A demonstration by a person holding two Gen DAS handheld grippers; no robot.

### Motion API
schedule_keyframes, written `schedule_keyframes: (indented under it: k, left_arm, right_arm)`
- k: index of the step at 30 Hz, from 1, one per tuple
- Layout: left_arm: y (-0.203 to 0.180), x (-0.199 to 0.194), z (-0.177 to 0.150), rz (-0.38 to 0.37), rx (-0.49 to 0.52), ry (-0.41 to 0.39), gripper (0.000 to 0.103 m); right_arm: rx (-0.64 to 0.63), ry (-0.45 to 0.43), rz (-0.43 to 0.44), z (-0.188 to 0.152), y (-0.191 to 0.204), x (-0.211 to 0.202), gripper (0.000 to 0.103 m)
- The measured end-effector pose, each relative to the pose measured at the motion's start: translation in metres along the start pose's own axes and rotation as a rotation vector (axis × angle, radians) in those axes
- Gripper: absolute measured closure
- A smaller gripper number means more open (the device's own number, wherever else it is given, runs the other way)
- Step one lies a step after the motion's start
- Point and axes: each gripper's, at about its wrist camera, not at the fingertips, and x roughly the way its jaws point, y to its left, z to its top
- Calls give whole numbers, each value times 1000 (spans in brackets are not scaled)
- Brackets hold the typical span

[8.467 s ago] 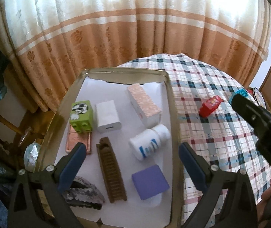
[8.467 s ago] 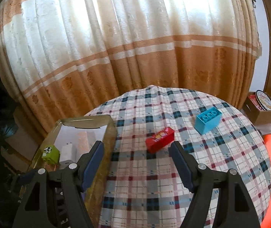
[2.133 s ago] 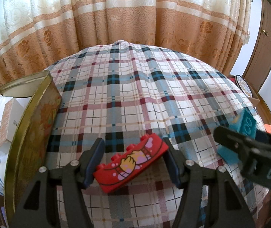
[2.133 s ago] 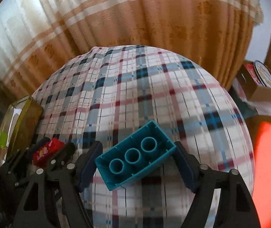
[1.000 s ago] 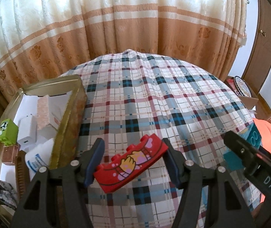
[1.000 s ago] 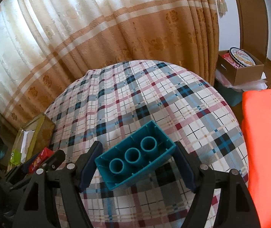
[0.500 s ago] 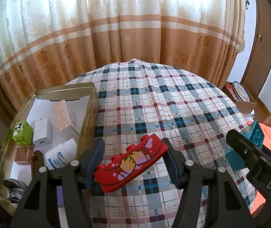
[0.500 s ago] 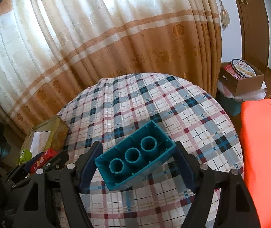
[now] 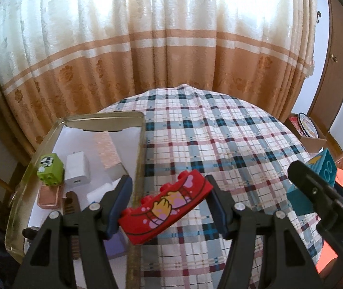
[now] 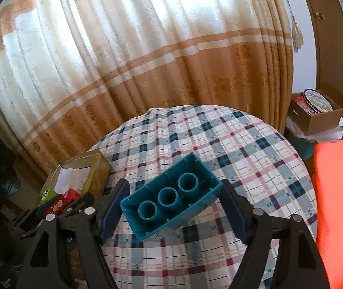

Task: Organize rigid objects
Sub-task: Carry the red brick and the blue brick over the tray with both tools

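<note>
In my left wrist view the table (image 9: pixel 219 144), under a checked cloth, fills the middle of the frame, with a gold tin tray (image 9: pixel 139 159) at the left edge of it. My left gripper (image 9: pixel 169 201) sits at the lower centre, its jaws about half apart and clamped end to end on a red toy brick (image 9: pixel 165 207) that hangs tilted above the tray's right rim. The brick's face carries a cartoon of clasped hands with pink blobs; I read no words on it. At the right edge the other tool's black body shows the letters "DAS".

In my right wrist view the right gripper (image 10: pixel 171 210) holds a teal toy brick (image 10: pixel 170 198), jaws fairly wide and pressing its two short ends, hollow underside with three round tubes facing me, above the cloth. Inside the tray, a green block (image 9: pixel 49 168) with a black-and-white picture stands beside a white charger (image 9: pixel 77 171).
</note>
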Motion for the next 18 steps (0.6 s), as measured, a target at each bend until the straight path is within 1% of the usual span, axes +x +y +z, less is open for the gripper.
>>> schedule_keyframes:
  k: [7, 18]
  left_arm:
    - [17, -6, 0, 24, -11, -12, 42]
    - [54, -9, 4, 71, -55, -21, 42]
  right_arm:
    - [-20, -1, 30, 0, 20, 2, 25]
    - [-55, -6, 111, 0, 59, 10, 25]
